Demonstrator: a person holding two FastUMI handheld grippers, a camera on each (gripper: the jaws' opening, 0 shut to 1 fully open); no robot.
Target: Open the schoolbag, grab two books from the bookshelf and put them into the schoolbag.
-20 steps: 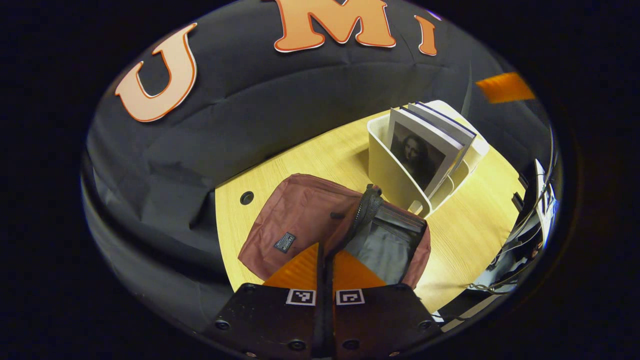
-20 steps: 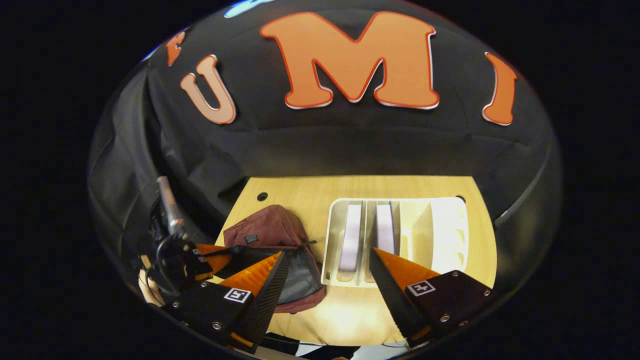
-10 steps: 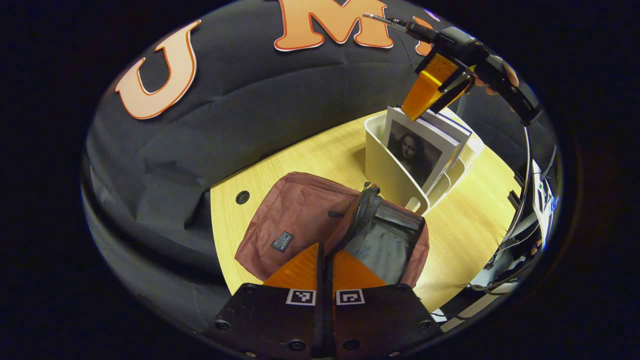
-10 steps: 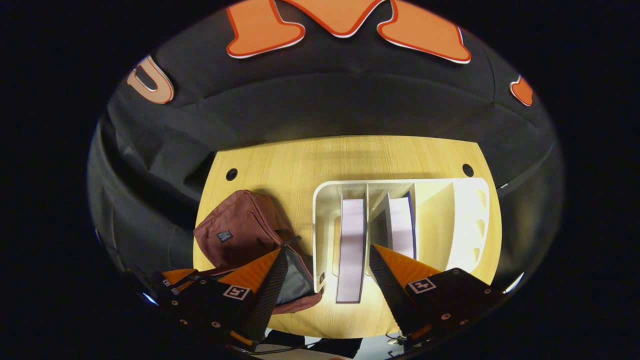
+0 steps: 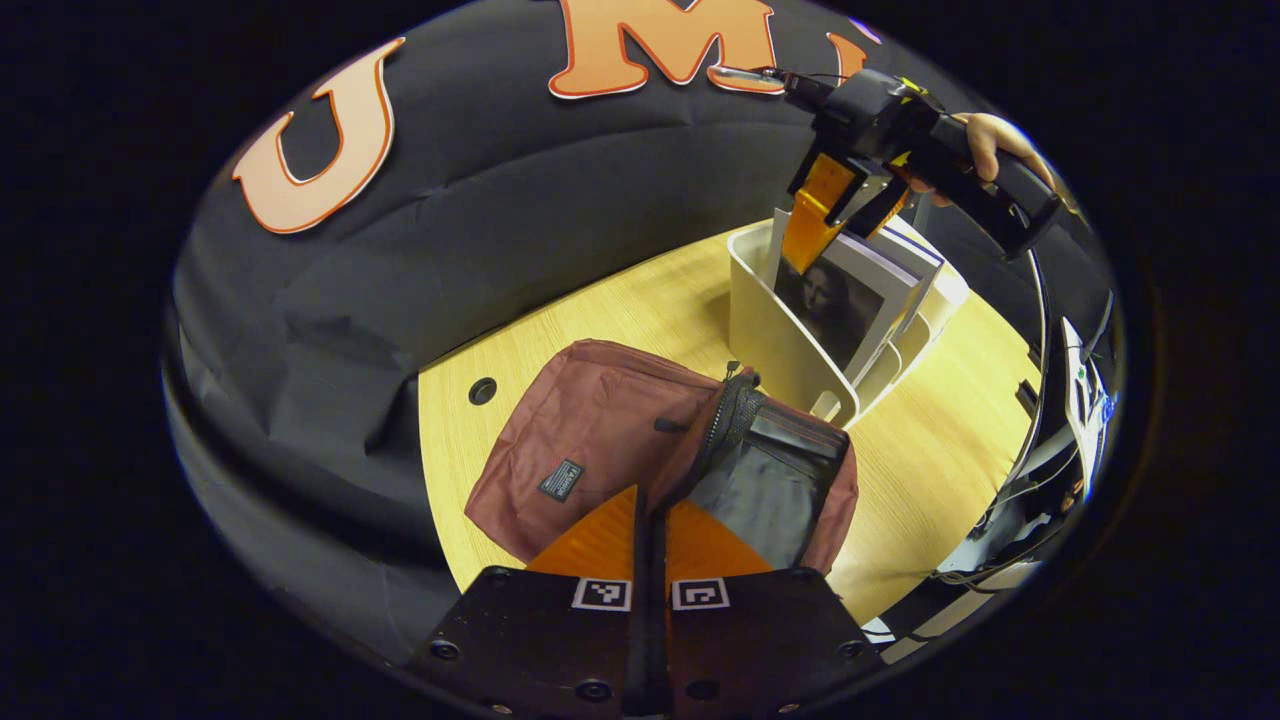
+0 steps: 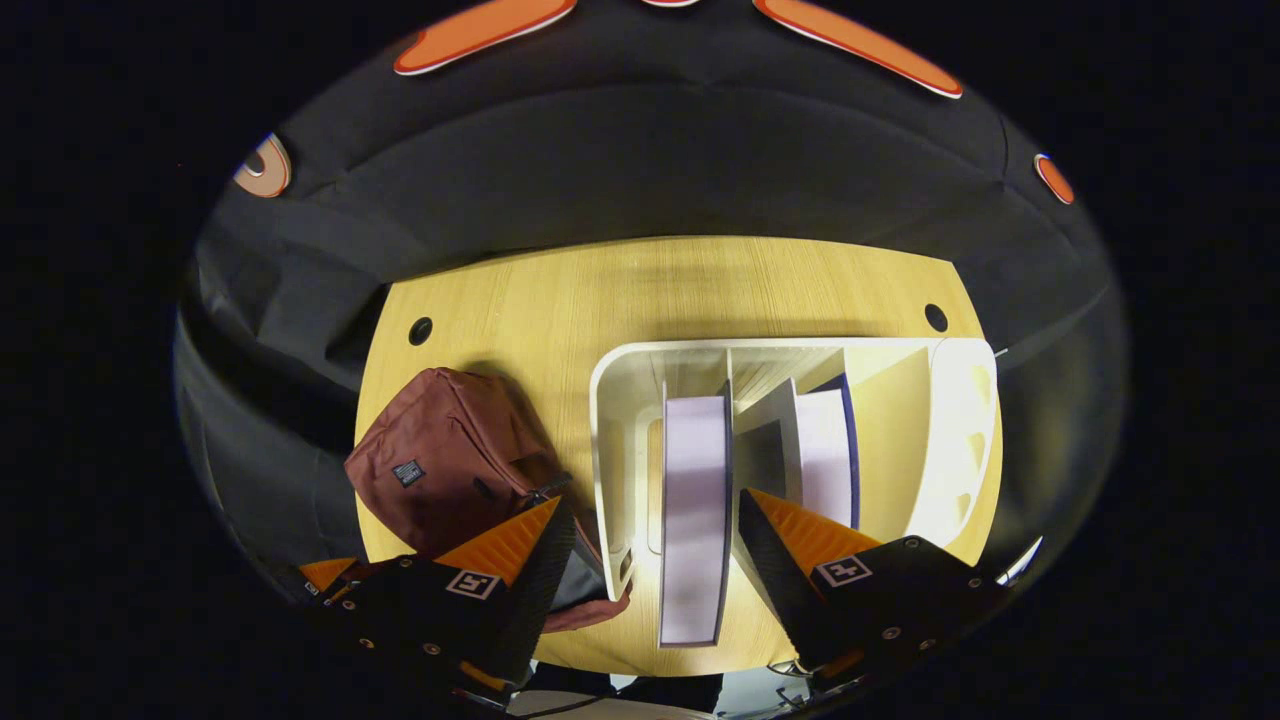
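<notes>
The maroon schoolbag (image 5: 600,430) lies on the table with its zipper undone and its grey lining showing. My left gripper (image 5: 650,497) is shut on the edge of the bag's mouth and holds it up. Beside the bag stands the white bookshelf (image 5: 775,330) with a portrait-cover book (image 5: 840,305) in its first slot and a second book (image 5: 915,255) behind. In the right gripper view my right gripper (image 6: 652,500) is open, a finger on either side of the first book's top edge (image 6: 693,470). The second book (image 6: 825,455) leans one slot to the right, and the schoolbag (image 6: 440,460) lies to the left.
The wooden table (image 6: 650,290) has a round cable hole near each back corner. A hand (image 5: 985,135) holds the right gripper (image 5: 835,235) above the shelf. Cables and equipment (image 5: 1040,470) hang off the table's right side. The shelf's right slots (image 6: 900,430) hold nothing.
My right gripper has moved forward and down over the bookshelf, so its open fingers now straddle the first book. My left gripper stays shut on the bag's mouth, barely moving.
</notes>
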